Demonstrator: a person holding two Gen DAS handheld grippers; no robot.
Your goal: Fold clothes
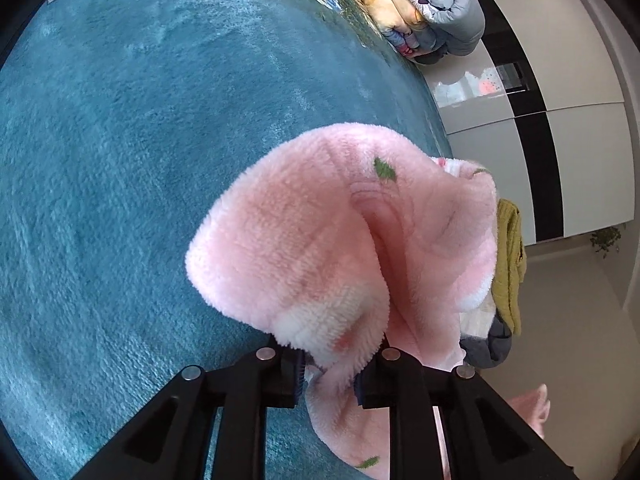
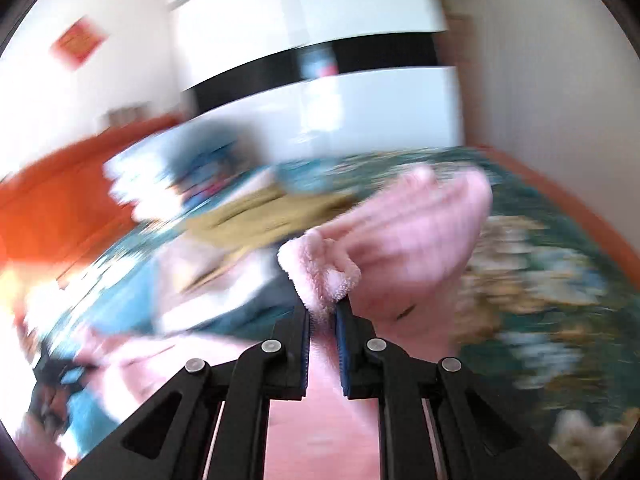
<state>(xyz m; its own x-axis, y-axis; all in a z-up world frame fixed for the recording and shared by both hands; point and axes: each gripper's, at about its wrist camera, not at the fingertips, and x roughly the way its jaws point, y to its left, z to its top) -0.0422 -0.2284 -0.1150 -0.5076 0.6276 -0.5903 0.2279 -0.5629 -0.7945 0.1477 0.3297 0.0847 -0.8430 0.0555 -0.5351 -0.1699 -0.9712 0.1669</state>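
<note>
A pink fleece garment [image 1: 320, 236] is pinched by its edge between the pads of the left gripper [image 1: 328, 376], bunched above the teal bedspread [image 1: 120, 160]; another fold of the pink fleece garment [image 2: 400, 240] is clamped in the narrow right gripper [image 2: 322, 344]; that view is blurred; an olive garment [image 1: 510, 264] is seen beside it

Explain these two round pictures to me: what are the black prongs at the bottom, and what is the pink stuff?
Each picture comes from a camera mounted on a hand-held claw, looking forward along its two black fingers. In the left view, the left claw grips a pink fleece garment above a teal plush blanket; folded quilts sit at the far edge, and a mustard knit lies beyond the pink fleece. The right view is blurred by motion, yet the right claw is clearly shut on pink fleece too, probably the same garment.
</note>
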